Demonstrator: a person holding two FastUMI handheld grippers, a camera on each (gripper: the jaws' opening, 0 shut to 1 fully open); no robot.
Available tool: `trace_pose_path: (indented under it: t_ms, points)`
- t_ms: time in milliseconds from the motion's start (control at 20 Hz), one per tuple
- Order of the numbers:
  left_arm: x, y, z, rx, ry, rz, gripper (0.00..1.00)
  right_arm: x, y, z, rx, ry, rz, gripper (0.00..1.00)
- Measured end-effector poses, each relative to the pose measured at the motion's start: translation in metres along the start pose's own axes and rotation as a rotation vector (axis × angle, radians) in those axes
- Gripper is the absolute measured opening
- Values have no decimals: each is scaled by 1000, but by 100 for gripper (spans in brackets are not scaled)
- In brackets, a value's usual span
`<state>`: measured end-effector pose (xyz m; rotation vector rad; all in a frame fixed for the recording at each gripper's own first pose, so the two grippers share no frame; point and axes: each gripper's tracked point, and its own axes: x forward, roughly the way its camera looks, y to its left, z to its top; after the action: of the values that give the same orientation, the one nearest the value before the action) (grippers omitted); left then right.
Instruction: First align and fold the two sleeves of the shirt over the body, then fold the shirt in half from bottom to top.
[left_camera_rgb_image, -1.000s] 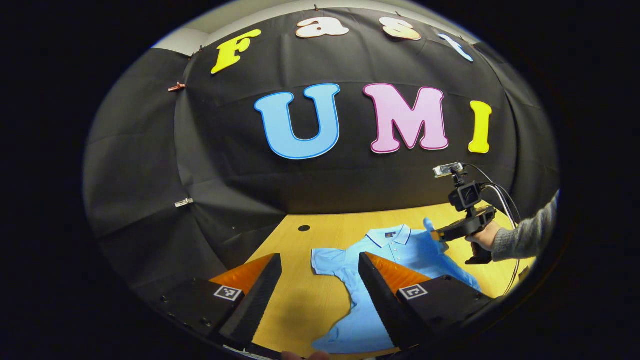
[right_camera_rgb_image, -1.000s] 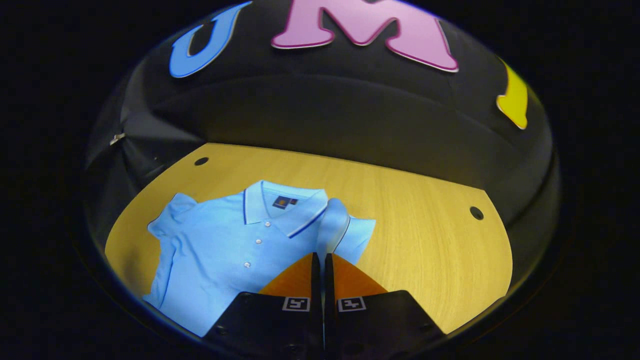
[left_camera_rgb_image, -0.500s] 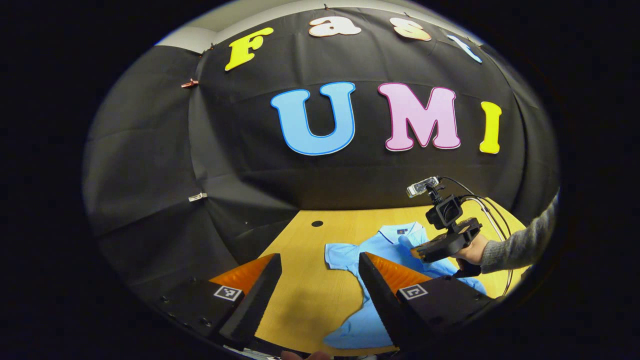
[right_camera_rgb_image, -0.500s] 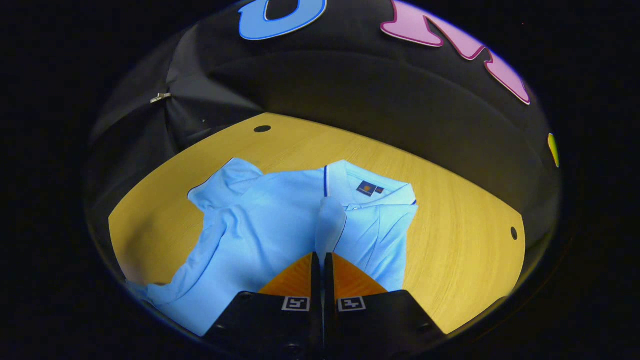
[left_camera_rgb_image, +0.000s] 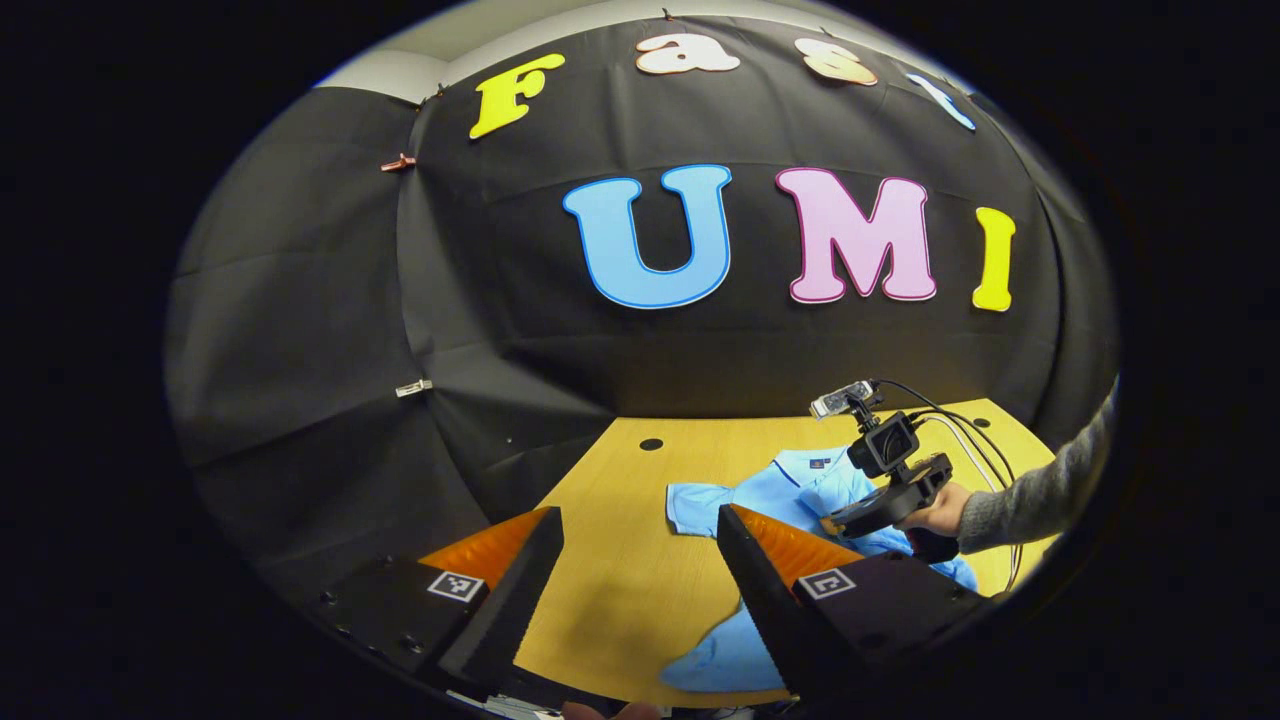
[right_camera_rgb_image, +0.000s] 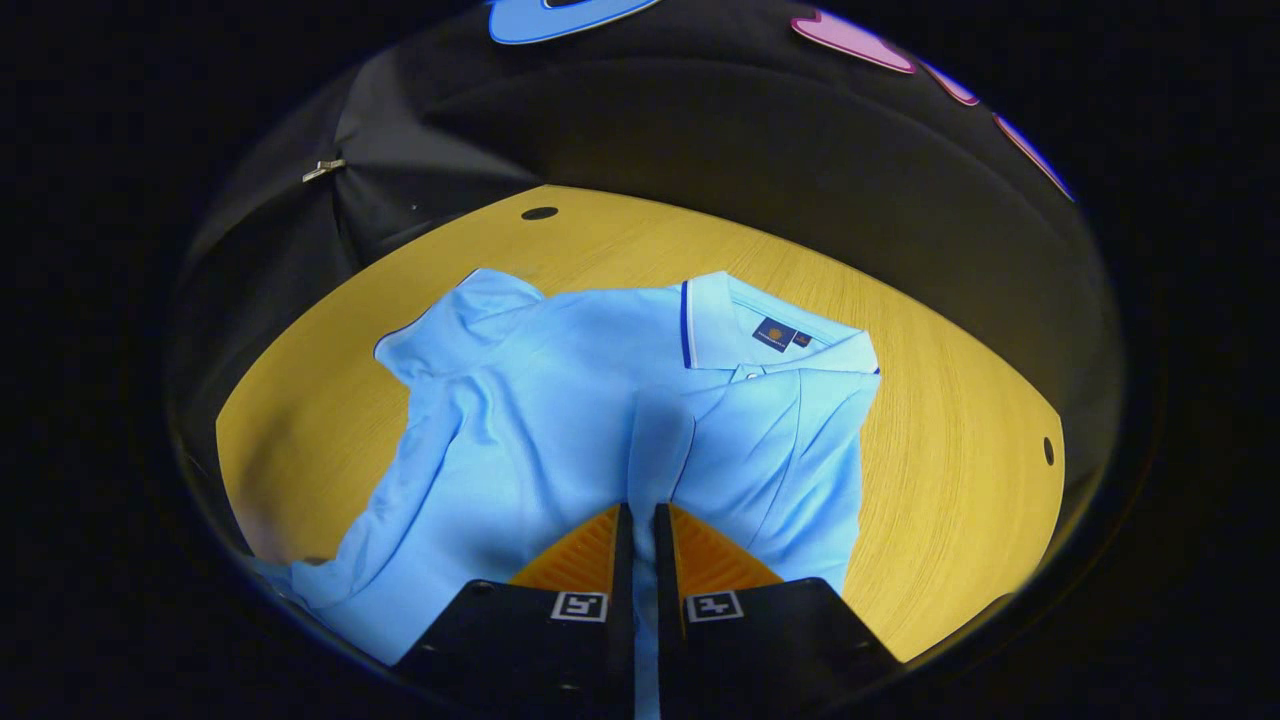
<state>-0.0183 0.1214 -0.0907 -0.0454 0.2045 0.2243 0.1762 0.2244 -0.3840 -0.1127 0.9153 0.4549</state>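
Note:
A light blue polo shirt (right_camera_rgb_image: 540, 400) lies face up on the yellow wooden table (right_camera_rgb_image: 950, 420), its collar (right_camera_rgb_image: 770, 335) toward the far wall. My right gripper (right_camera_rgb_image: 642, 520) is shut on one sleeve (right_camera_rgb_image: 660, 440), which is drawn across the chest, low over the body. The other sleeve (right_camera_rgb_image: 465, 315) is spread out to the left. In the left gripper view my left gripper (left_camera_rgb_image: 640, 545) hangs open and empty above the near table edge, left of the shirt (left_camera_rgb_image: 770, 495). There the right gripper (left_camera_rgb_image: 835, 522) is held over the shirt by a hand (left_camera_rgb_image: 940, 510).
The booth's black cloth wall closes off the back and the left. Small dark holes (right_camera_rgb_image: 539, 213) (right_camera_rgb_image: 1047, 450) mark the tabletop near its far corners. A grey sleeve (left_camera_rgb_image: 1040, 490) reaches in from the right. Bare table (left_camera_rgb_image: 620, 560) lies left of the shirt.
My right gripper has carried the sleeve inward over the shirt's body and lowered it toward the chest. The left gripper stayed open and drifted slightly left.

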Motion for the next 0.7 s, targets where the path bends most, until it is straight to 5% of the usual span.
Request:
trace_pose_path:
  t_ms: [150, 250, 350, 700]
  points:
    - [2, 0, 1, -1, -3, -1, 98, -1, 5, 0, 19, 0, 17, 16]
    - [3, -1, 0, -2, 1, -6, 98, -2, 11, 1, 54, 2, 46, 27]
    - [5, -2, 2, -3, 1, -12, 98, -1, 12, 1, 64, 0, 49, 55]
    - [9, -4, 1, 3, 6, -33, 98, -13, 13, 7, 144, -65, 43, 81]
